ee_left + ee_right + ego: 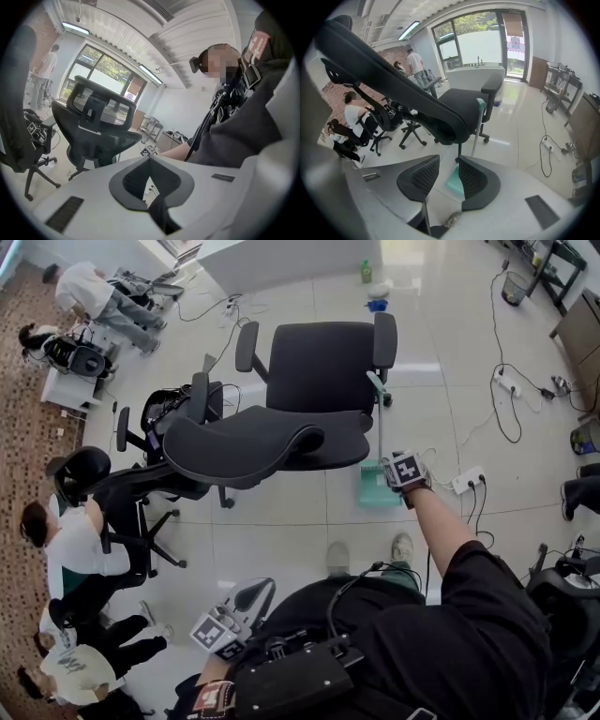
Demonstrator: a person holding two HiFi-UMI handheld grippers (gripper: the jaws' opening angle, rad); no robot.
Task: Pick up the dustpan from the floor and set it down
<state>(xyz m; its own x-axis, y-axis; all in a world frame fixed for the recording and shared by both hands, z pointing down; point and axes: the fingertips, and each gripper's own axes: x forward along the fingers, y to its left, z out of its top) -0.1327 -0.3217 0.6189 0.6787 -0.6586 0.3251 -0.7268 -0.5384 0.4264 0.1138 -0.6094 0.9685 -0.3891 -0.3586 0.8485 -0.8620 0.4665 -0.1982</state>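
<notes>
- Half open and empty, your right gripper hangs just by the dustpan, which sits on the floor beside the office chair. Closing off-line would likely miss its thin upright handle.
- Your left gripper, jaws together on nothing, sits back by your body: no help if the pan tips.
- Chair armrest stands close to the handle; a careless lift could snag.

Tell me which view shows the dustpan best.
The head view: the teal dustpan stands on the floor beside the office chair, pan and upright handle both visible. The right gripper view shows the handle and part of the pan beyond its open jaws. The left gripper view shows none of it.
</notes>
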